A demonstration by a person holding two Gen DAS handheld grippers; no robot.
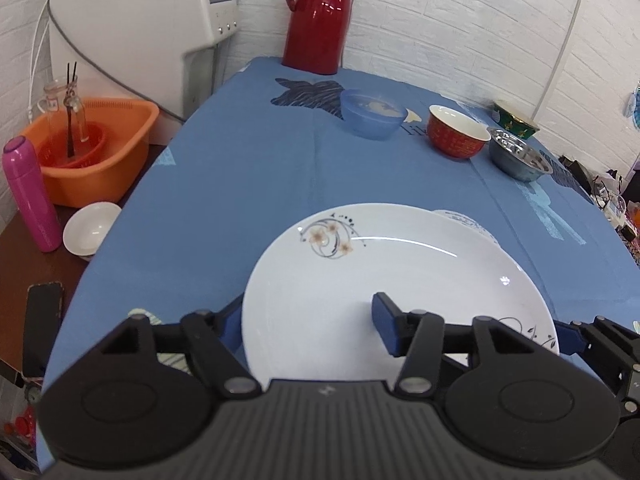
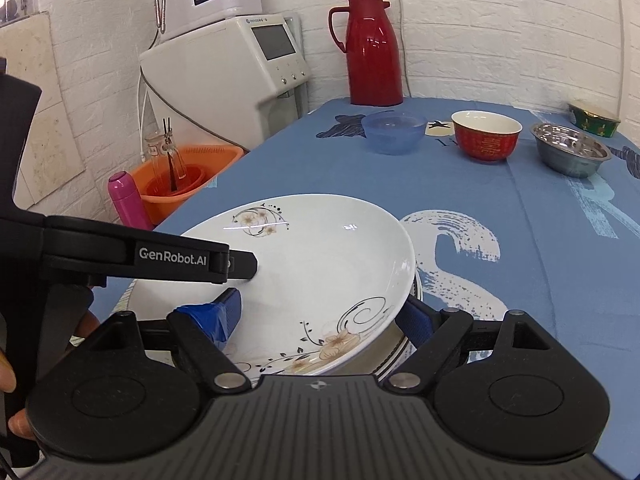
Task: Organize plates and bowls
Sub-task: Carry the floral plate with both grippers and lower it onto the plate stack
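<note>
A white plate (image 1: 360, 272) (image 2: 320, 264) with flower prints hangs tilted over the near part of the blue-clothed table (image 1: 240, 168). My left gripper (image 1: 308, 324) grips its left rim, one finger on top and the other hidden below. That top finger (image 2: 240, 266) shows in the right wrist view. My right gripper (image 2: 320, 318) grips the near right rim, its taped finger on top and the other under the edge. A stripe-rimmed plate (image 2: 400, 354) (image 1: 464, 218) lies just beneath. Farther back stand a blue bowl (image 1: 372, 118), a red bowl (image 1: 458, 132), a steel bowl (image 1: 520, 154) and a green bowl (image 1: 514, 120).
A red thermos jug (image 1: 318, 16) stands at the table's far edge by the wall. Left of the table are a white appliance (image 1: 140, 32), an orange basin (image 1: 92, 148), a pink bottle (image 1: 30, 196), a small white bowl (image 1: 90, 230) and a phone (image 1: 42, 328).
</note>
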